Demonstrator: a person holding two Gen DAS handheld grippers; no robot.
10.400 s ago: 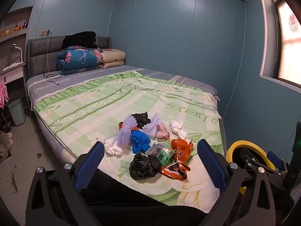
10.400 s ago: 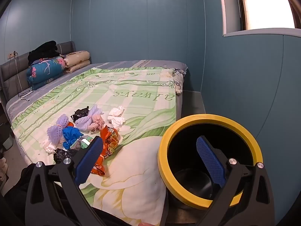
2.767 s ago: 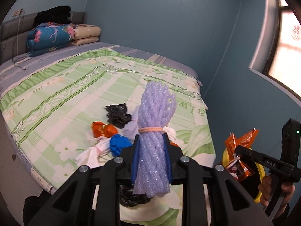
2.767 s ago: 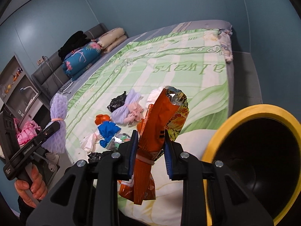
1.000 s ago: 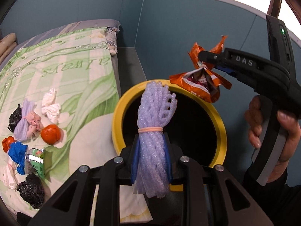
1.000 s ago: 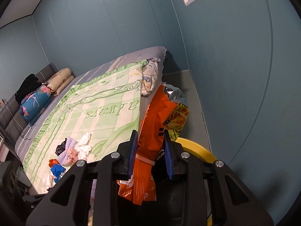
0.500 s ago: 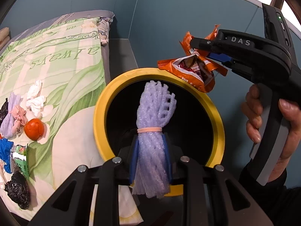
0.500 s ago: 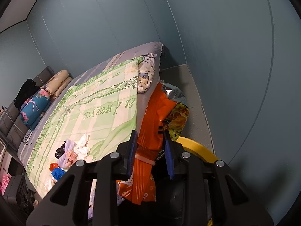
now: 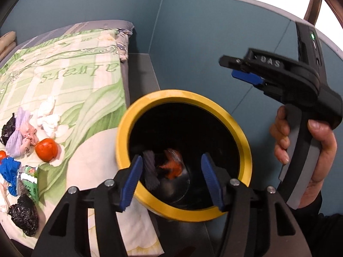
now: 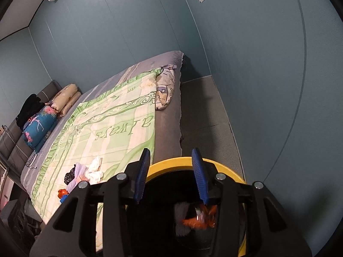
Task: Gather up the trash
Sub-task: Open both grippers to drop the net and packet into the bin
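Note:
My left gripper (image 9: pixel 171 182) hangs over the yellow-rimmed black bin (image 9: pixel 124 128), its jaws opening with nothing between them. A purple foam net (image 9: pixel 150 171) and an orange snack wrapper (image 9: pixel 172 167) lie blurred inside the bin. My right gripper (image 10: pixel 170 175) is also above the bin rim (image 10: pixel 171 165), jaws opening and empty, with the wrapper (image 10: pixel 199 218) and net (image 10: pixel 181 214) below it. In the left wrist view the right gripper (image 9: pixel 233 70) is held by a hand (image 9: pixel 300 145) beyond the bin.
More trash lies on the green bed cover (image 9: pixel 64 75): an orange (image 9: pixel 46 150), white tissue (image 9: pixel 48 117), a blue bag (image 9: pixel 8 171), a green packet (image 9: pixel 27 177) and a black bag (image 9: pixel 23 216). A blue wall (image 10: pixel 257 85) stands close behind the bin.
Both grippers have opened. The purple foam net left the left gripper and the orange wrapper left the right one; both now lie in the bin.

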